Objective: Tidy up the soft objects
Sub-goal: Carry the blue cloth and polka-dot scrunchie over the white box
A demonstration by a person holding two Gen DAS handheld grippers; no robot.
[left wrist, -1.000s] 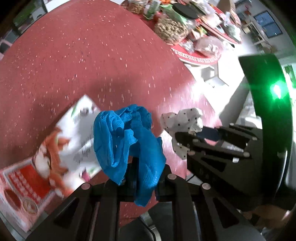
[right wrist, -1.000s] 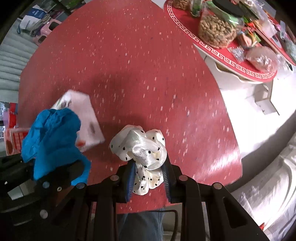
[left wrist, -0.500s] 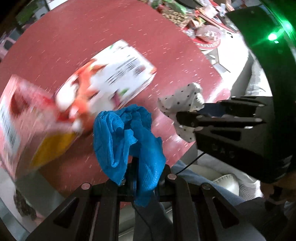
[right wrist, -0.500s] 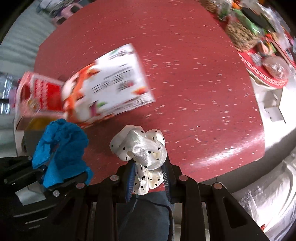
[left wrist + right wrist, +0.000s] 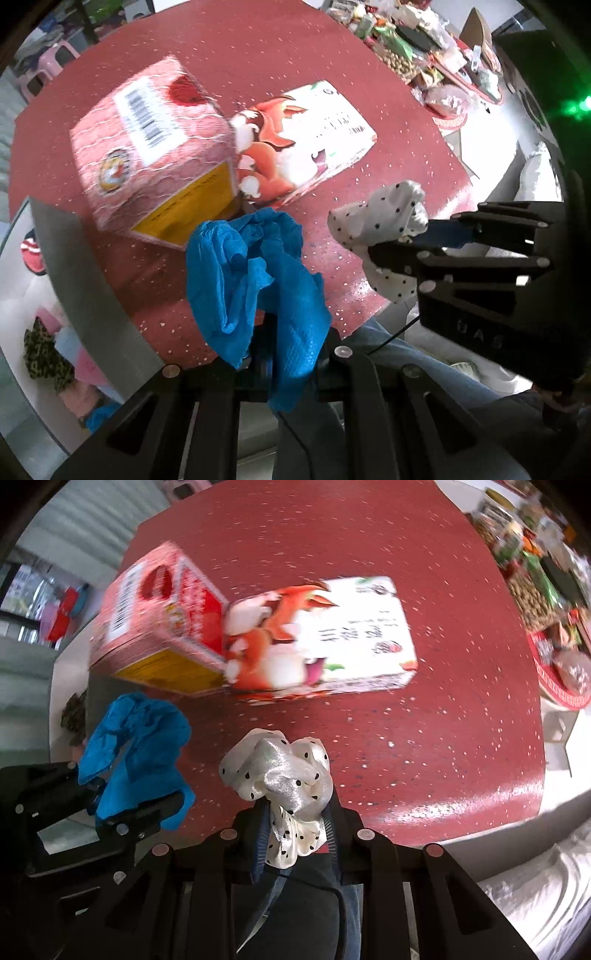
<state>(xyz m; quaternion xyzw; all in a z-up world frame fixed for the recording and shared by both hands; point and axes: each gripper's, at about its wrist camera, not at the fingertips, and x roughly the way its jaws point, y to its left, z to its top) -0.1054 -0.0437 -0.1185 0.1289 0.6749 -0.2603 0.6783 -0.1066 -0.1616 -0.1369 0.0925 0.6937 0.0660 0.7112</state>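
Your left gripper [image 5: 266,354] pinches the blue cloth [image 5: 255,280] and your right gripper [image 5: 295,834] the dotted scrunchie [image 5: 284,775], both lifted off the red surface [image 5: 424,720] near its edge for carrying.

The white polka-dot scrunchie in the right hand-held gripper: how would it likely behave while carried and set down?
The white polka-dot scrunchie bunches and droops around the right hand-held gripper, so it is probably floppy and light. Its satin sheen suggests it could be slippery, though the pinch looks secure. Set on the red table, it would likely slump rather than roll.
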